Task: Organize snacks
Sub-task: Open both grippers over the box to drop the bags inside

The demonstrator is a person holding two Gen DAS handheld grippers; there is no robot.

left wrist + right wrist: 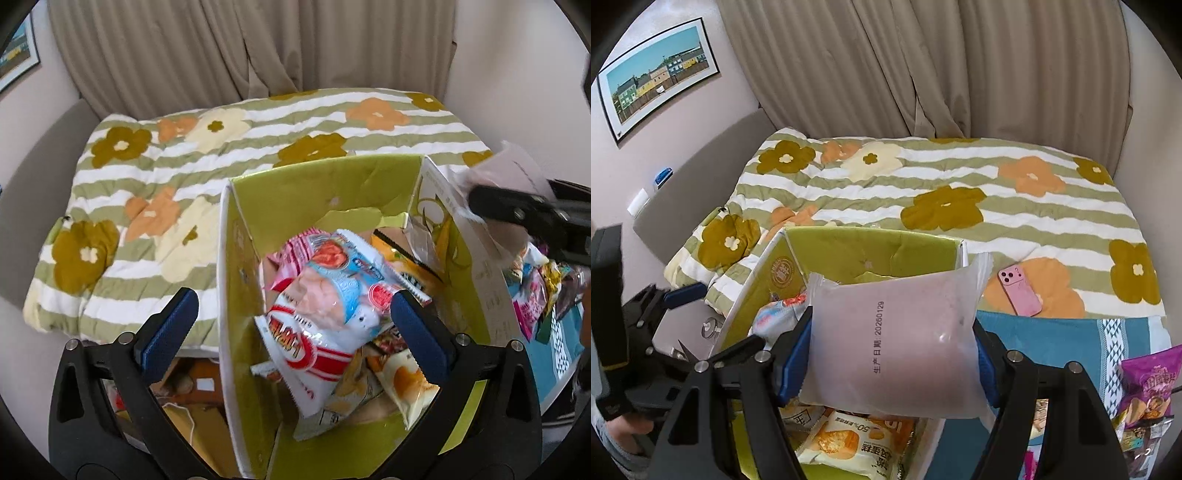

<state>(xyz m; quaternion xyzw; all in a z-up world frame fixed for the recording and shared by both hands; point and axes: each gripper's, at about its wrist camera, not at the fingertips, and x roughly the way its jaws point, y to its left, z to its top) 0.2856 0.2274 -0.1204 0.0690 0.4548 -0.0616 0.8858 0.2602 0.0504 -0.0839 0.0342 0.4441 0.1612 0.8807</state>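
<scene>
Frosted pale-pink plastic snack packet [892, 341], clamped upright in the right tool [892, 347], was held directly above the green-lined cardboard box [849, 254], while the left tool [291, 325] was spread apart over it.

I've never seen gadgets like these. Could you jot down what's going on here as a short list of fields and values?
Setting: bed with a flowered quilt
Container: green cardboard box, open, holding many snack packets
Right gripper: jaws closed on a frosted pink packet, held over the box
Left gripper: jaws open, empty, over the box's left wall
Still outside: purple chip bag on a blue cloth
Also there: pink phone
</scene>
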